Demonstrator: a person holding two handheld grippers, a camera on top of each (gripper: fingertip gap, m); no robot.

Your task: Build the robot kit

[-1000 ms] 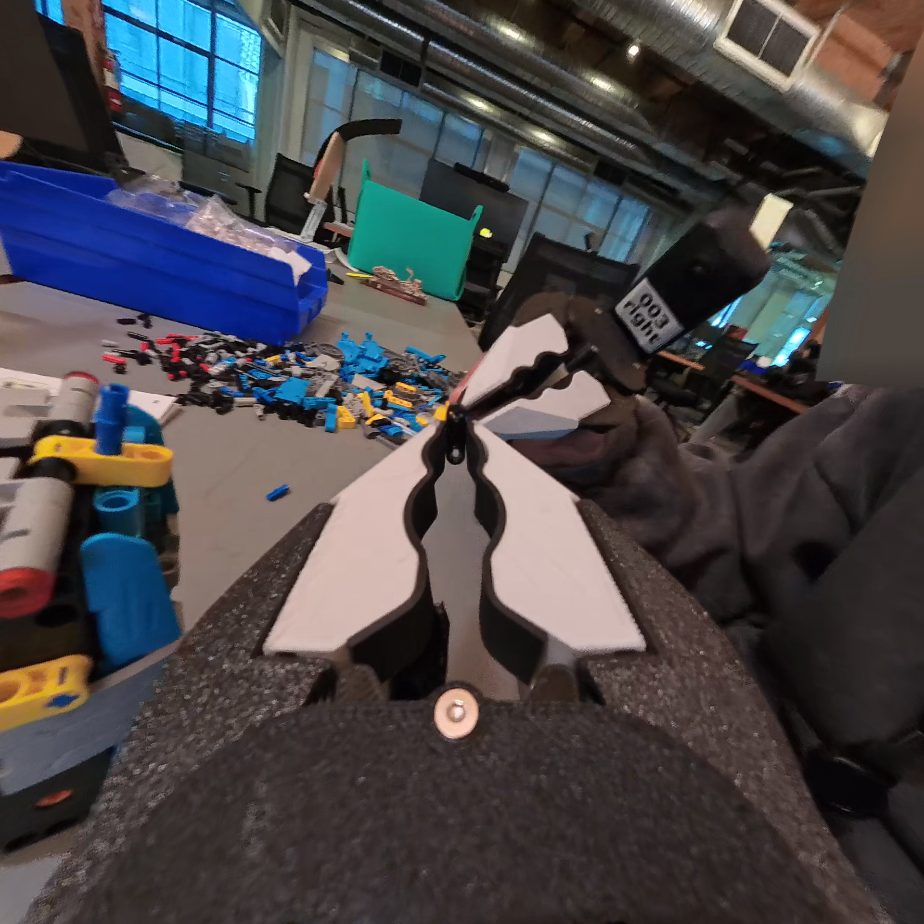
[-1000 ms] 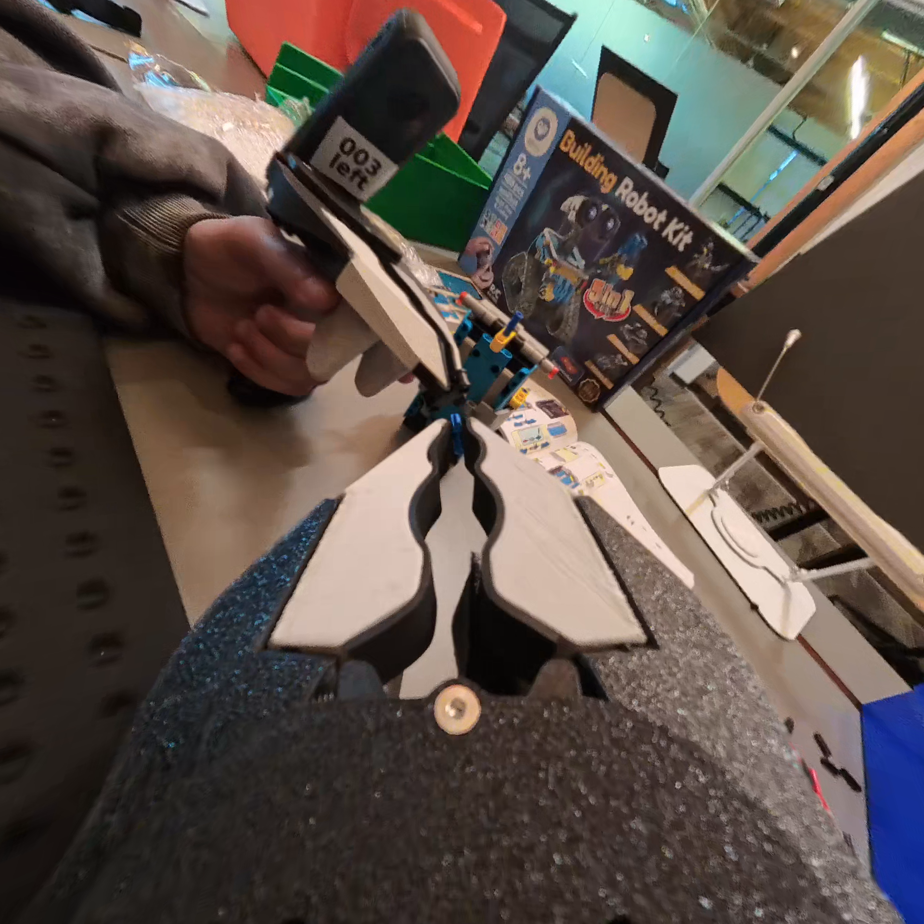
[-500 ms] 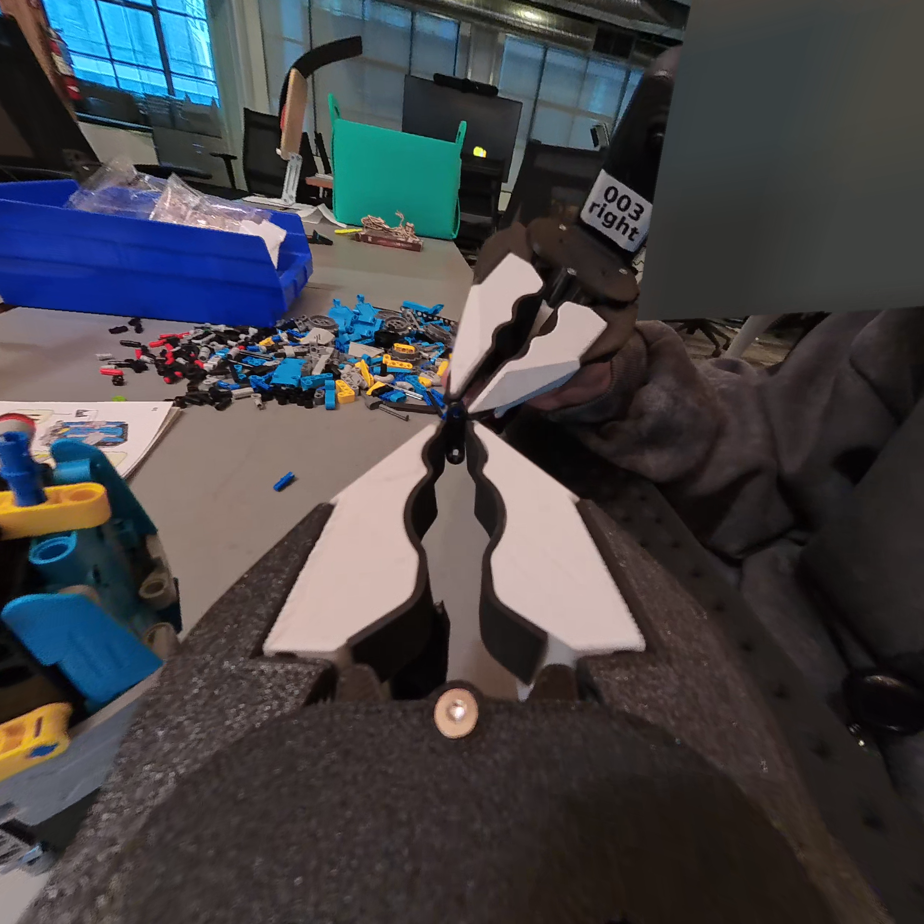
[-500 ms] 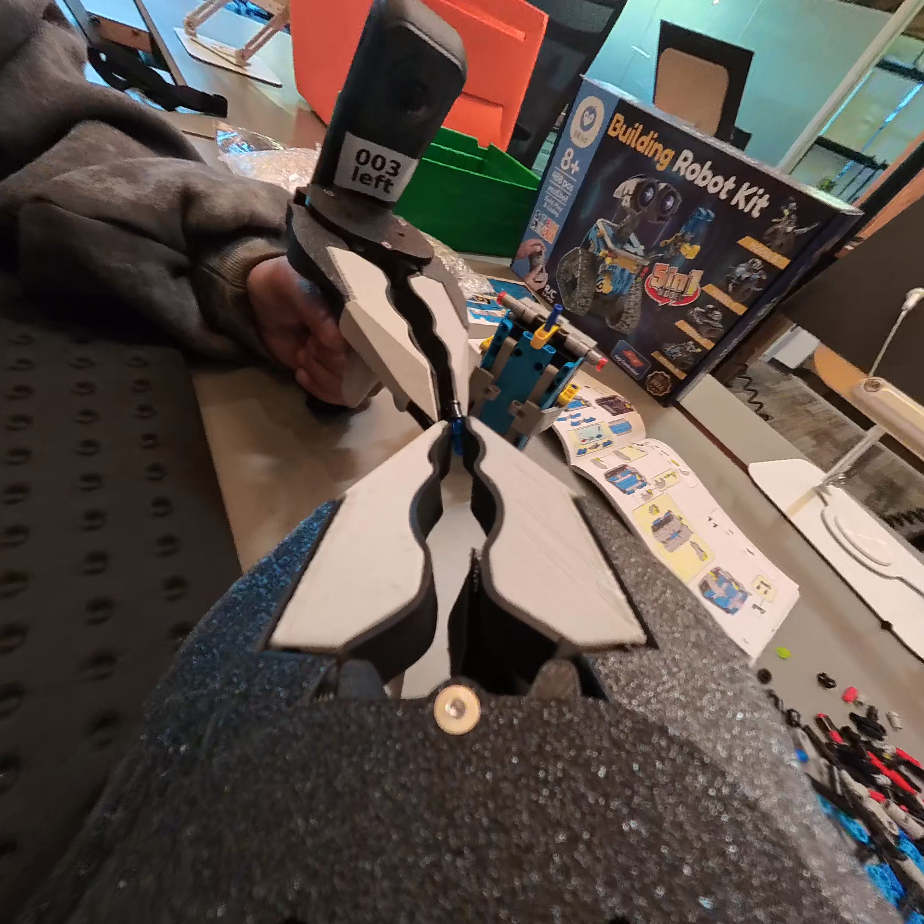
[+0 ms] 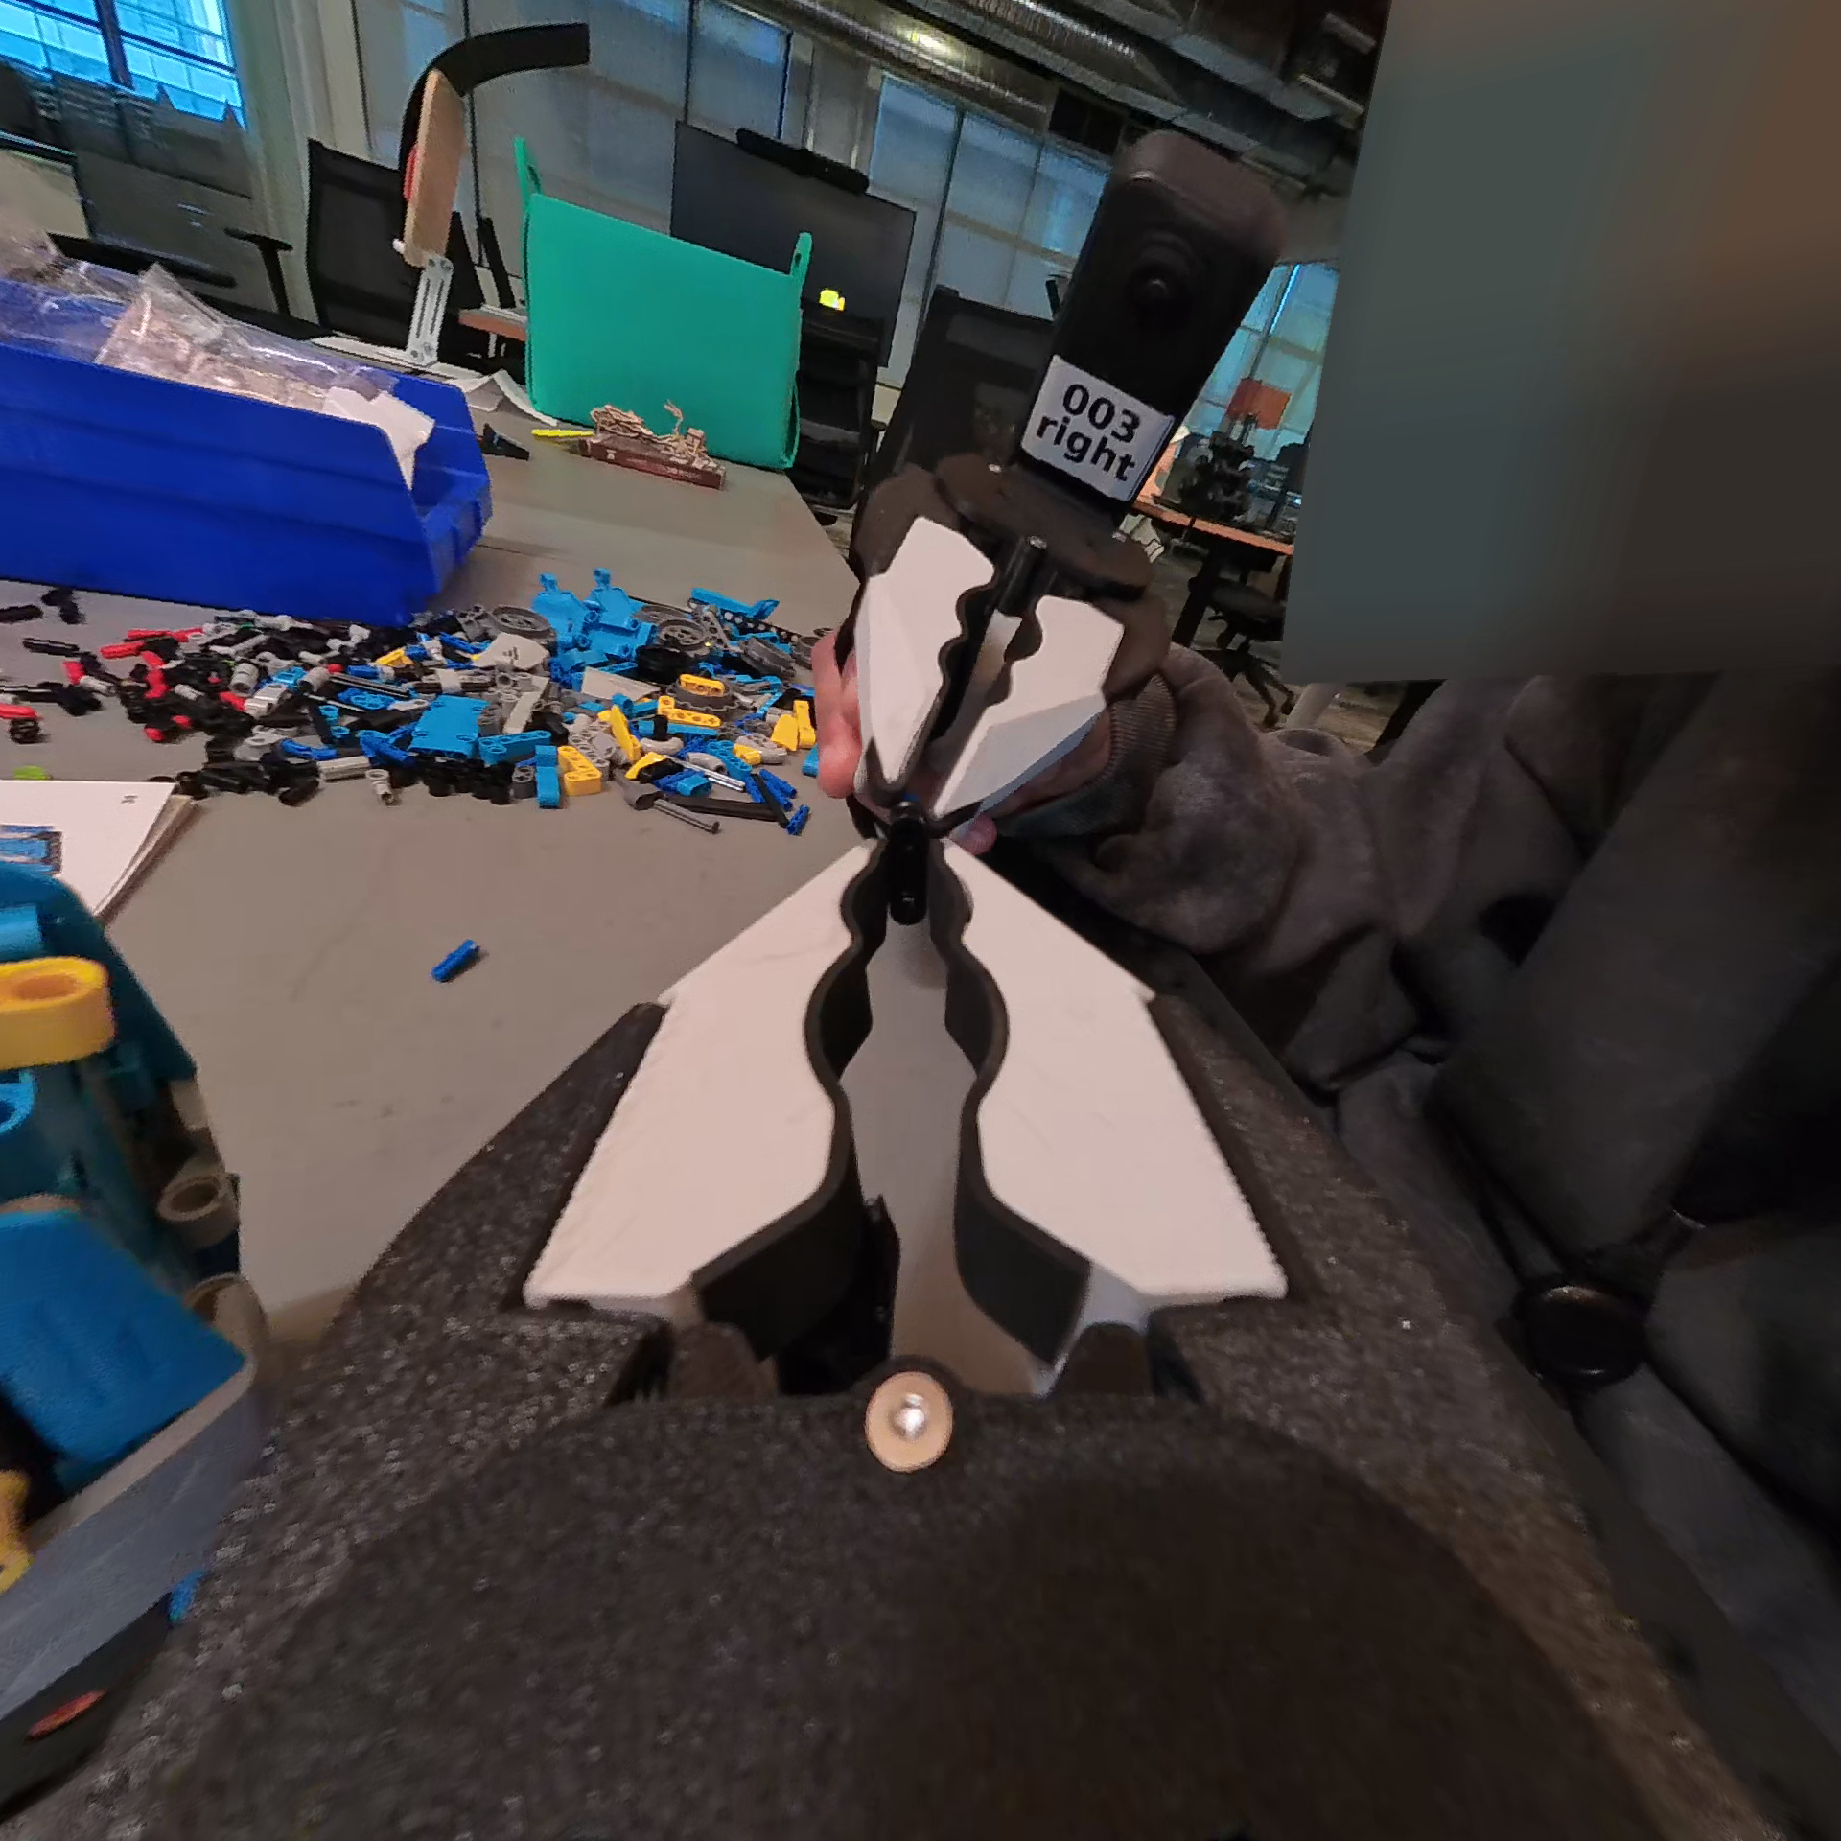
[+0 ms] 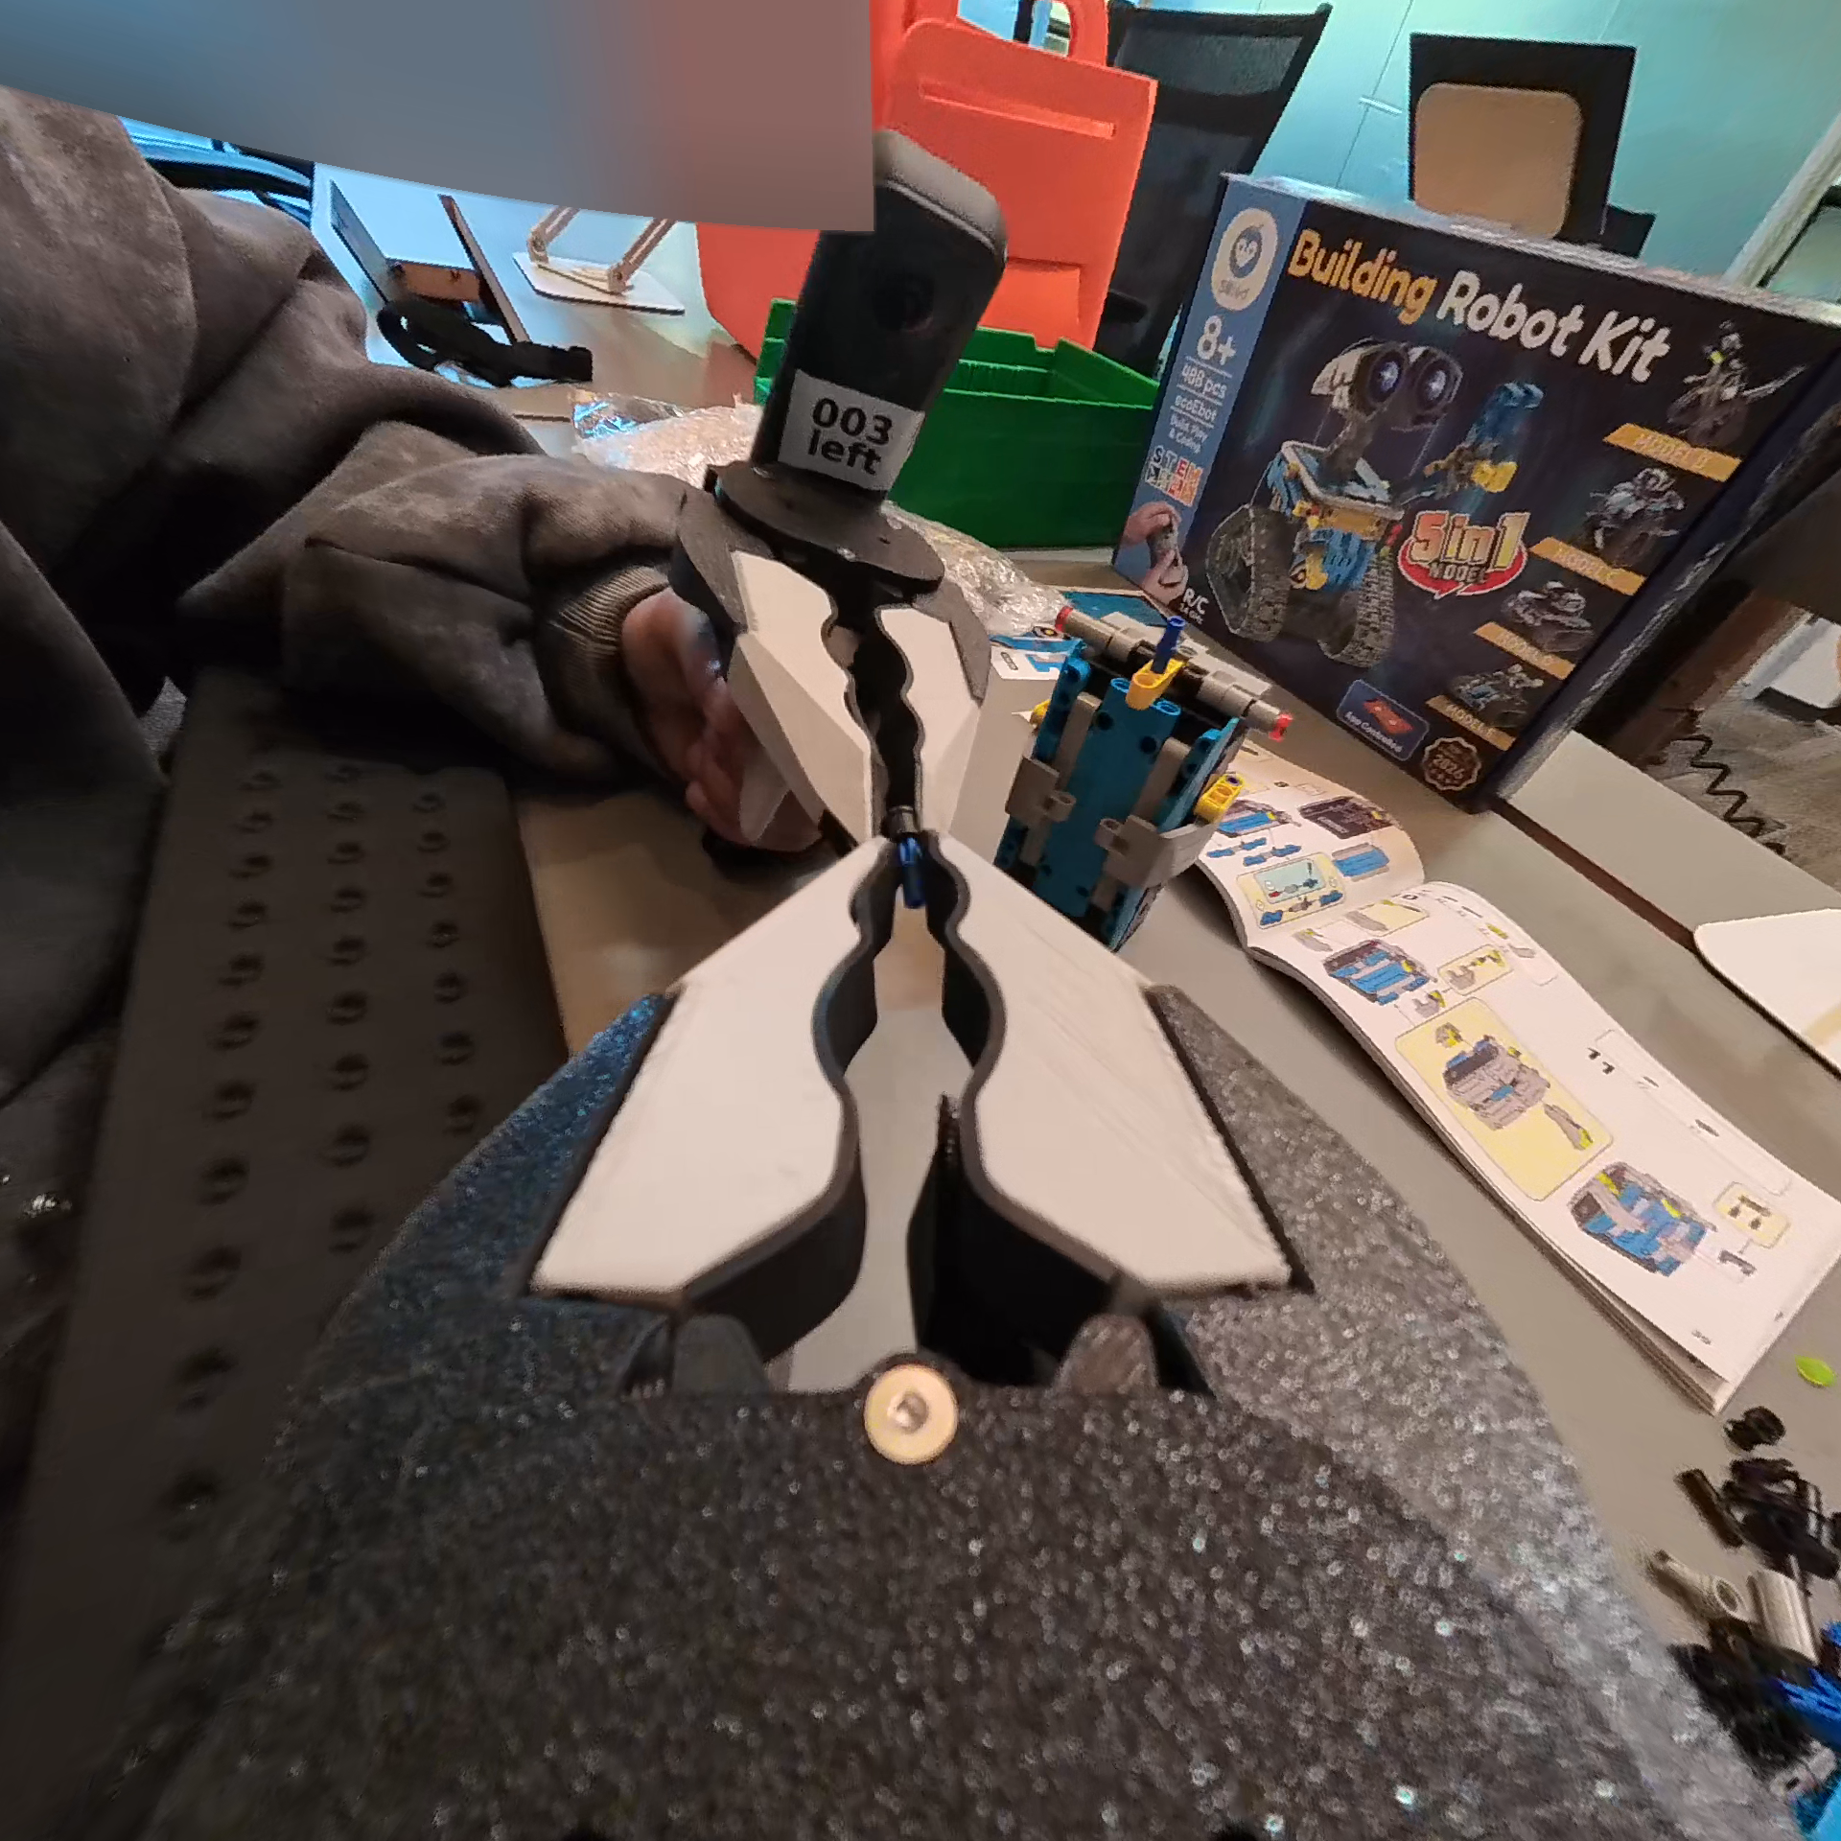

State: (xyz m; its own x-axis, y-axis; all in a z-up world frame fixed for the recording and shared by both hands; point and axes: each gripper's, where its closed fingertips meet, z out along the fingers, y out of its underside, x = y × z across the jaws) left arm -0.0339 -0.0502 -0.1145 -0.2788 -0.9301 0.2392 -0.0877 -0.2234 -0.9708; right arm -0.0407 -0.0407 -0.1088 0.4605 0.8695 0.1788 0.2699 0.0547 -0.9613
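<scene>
My left gripper (image 5: 907,882) is shut on a small black connector piece (image 5: 907,865). My right gripper (image 6: 909,877) is shut on a small blue pin (image 6: 909,875). The two grippers point at each other, tip to tip, just above the grey table (image 5: 558,917). In the right wrist view the left gripper (image 6: 897,812) stands upright opposite, and its black piece (image 6: 902,823) meets the top of the blue pin. In the left wrist view the right gripper (image 5: 900,797) stands upright in a hand. I cannot tell whether the two pieces are joined.
A partly built blue model (image 6: 1106,787) stands just right of the tips. An open instruction booklet (image 6: 1494,1076) and a kit box (image 6: 1474,498) lie beyond. A pile of loose pieces (image 5: 498,707), a stray blue pin (image 5: 455,959) and a blue bin (image 5: 229,498) are to the left. The grippers are tip to tip, or close to it.
Both grippers have swung from tilted to upright and stayed tip to tip with their pieces. The views have levelled, and the blue model has slid toward the left wrist view's edge.
</scene>
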